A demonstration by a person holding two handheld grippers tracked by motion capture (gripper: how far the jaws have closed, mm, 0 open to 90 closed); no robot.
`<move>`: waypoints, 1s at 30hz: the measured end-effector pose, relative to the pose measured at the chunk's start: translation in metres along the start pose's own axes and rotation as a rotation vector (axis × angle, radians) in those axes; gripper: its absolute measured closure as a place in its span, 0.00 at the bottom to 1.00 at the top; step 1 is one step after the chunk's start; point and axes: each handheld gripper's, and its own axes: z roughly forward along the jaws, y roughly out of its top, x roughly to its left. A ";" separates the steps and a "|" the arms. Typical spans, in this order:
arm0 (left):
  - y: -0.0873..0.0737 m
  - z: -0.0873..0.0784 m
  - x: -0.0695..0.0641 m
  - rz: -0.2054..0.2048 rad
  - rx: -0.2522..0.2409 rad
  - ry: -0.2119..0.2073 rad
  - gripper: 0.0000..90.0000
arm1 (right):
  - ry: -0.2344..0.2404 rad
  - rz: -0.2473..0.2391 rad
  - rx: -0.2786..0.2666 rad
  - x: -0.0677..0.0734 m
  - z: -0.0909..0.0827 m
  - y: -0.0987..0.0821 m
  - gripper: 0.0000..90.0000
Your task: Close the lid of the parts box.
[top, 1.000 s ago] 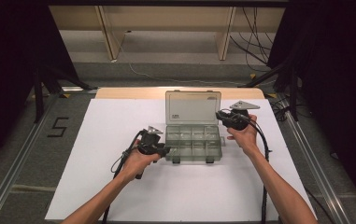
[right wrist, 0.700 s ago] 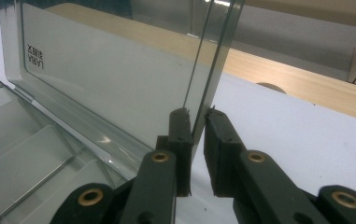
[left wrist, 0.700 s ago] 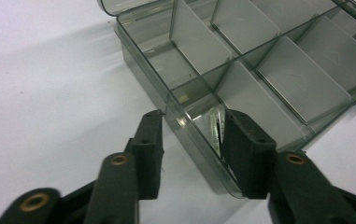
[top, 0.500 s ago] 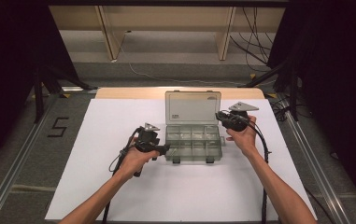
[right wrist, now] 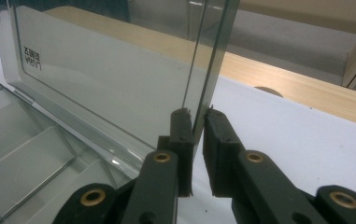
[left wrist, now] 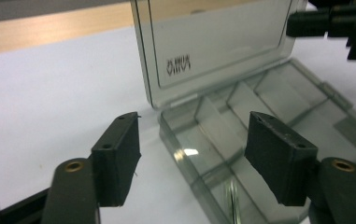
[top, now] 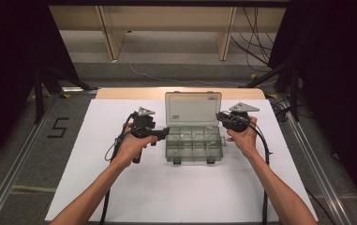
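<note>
Pincers of the right gripper point(right wrist: 195, 116) pinch the lid point(right wrist: 119, 74) upright at the box's point(top: 194, 147) three o'clock edge, bracing it, while the left gripper point(left wrist: 192, 154), just spread wide and empty, hovers at nine o'clock.

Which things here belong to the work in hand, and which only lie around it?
In the work:
- clear compartment box
- its raised lid, pinched at the edge by the right gripper
- left gripper, jaws just opened, nothing between them

Lying about:
- white table sheet
- wooden frame
- floor cables
</note>
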 end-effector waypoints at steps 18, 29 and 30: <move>0.074 0.012 -0.003 0.042 -0.099 0.019 0.29 | -0.008 -0.005 -0.024 0.002 0.000 -0.001 0.92; 0.103 0.020 -0.002 0.091 -0.138 0.044 0.74 | -0.011 -0.014 -0.027 0.001 0.000 -0.002 0.93; 0.106 0.021 -0.001 0.094 -0.132 0.042 0.77 | -0.007 -0.003 -0.024 0.002 0.000 -0.002 0.93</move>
